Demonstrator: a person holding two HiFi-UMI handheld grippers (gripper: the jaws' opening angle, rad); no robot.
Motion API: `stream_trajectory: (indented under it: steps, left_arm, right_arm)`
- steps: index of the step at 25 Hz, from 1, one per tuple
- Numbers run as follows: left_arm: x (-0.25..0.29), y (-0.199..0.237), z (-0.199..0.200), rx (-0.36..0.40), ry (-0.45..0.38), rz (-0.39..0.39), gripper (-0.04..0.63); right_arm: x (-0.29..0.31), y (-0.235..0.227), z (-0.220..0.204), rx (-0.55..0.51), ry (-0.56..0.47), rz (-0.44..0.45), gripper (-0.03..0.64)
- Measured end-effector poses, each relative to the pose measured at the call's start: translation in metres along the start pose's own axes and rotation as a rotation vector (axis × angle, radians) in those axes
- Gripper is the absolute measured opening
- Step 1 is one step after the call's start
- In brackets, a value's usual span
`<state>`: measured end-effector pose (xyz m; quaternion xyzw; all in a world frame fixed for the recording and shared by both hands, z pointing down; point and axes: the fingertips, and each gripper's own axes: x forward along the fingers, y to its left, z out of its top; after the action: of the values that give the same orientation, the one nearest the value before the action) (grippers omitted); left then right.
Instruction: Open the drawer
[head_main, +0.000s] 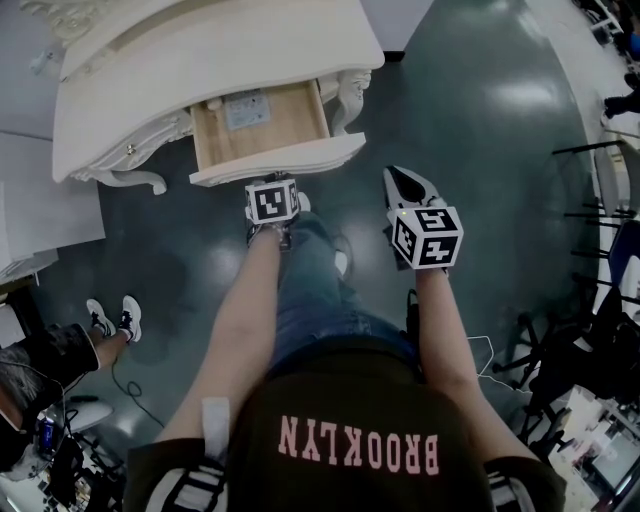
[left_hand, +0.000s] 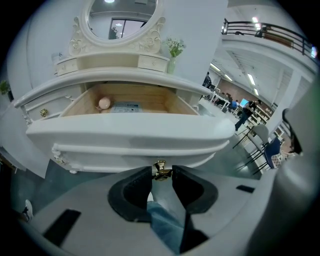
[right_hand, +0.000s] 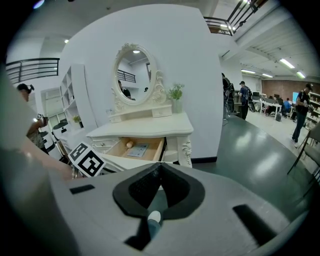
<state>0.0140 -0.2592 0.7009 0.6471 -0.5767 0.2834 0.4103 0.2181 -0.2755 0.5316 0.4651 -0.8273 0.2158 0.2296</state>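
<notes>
The cream dressing table (head_main: 200, 50) has its middle drawer (head_main: 290, 128) pulled out, wooden inside showing. A brass knob (left_hand: 161, 171) hangs under the drawer's white front (left_hand: 130, 136). My left gripper (left_hand: 161, 173) is shut on that knob, its dark pads (left_hand: 140, 187) on either side; in the head view its marker cube (head_main: 272, 200) covers the jaws. My right gripper (head_main: 408, 185) hangs shut and empty over the floor to the right of the drawer, its tips meeting (right_hand: 160, 169). Inside the drawer lie a printed card (left_hand: 125, 107) and a small round pinkish thing (left_hand: 104, 103).
An oval mirror (left_hand: 120, 20) and a small vase of flowers (left_hand: 173, 55) stand on the table top. Someone's legs in sneakers (head_main: 112, 318) are at the left on the dark floor. Black metal frames and chairs (head_main: 600, 200) crowd the right side.
</notes>
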Motion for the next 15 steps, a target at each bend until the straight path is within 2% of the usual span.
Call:
stream_trajectory:
  steps: [4,10,15]
  left_arm:
    - [-0.003,-0.001,-0.004,-0.009,-0.009,0.01,0.121]
    - [-0.01,-0.002,-0.005,0.009,0.022,0.021,0.123]
    - [-0.04,-0.005,-0.001,0.029,-0.07,0.042,0.103]
  right_arm:
    - [-0.012,0.003,-0.007,-0.006,-0.003,0.004,-0.003]
    - [-0.031,0.011,-0.015,-0.019,-0.014,0.019,-0.003]
    - [-0.049,0.015,-0.009,-0.022,-0.055,0.021,-0.003]
